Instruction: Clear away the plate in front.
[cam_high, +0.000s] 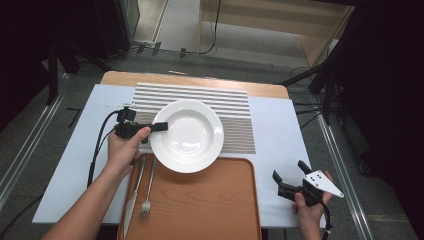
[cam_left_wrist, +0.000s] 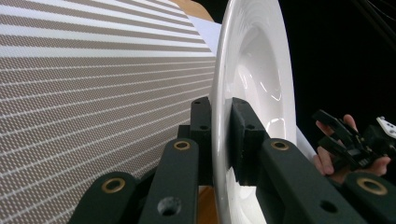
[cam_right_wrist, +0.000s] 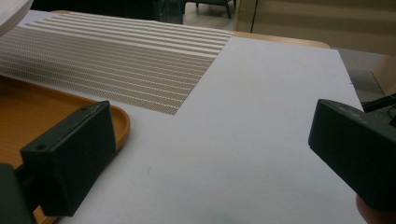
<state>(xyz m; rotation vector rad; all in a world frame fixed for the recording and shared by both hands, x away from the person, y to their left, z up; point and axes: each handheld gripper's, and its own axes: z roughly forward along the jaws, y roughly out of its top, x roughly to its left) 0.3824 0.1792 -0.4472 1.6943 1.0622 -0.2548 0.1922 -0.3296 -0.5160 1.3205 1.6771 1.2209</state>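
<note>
Glossy round white plate (cam_high: 187, 135) pinched at rim by left gripper (cam_high: 161, 126), right gripper (cam_high: 290, 179) spread wide, empty

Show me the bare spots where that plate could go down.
Free: the striped placemat behind and right of the plate; the tray's middle and right; bare table right of the placemat. Crowded: the tray's left edge, with knife and fork.

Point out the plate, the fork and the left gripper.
plate (cam_high: 187, 136), high view, centre of the white bowl.
fork (cam_high: 147, 196), high view, lower handle above the tines, on the tray.
left gripper (cam_high: 165, 126), high view, jaw tips clamped on the plate's left rim.
</note>
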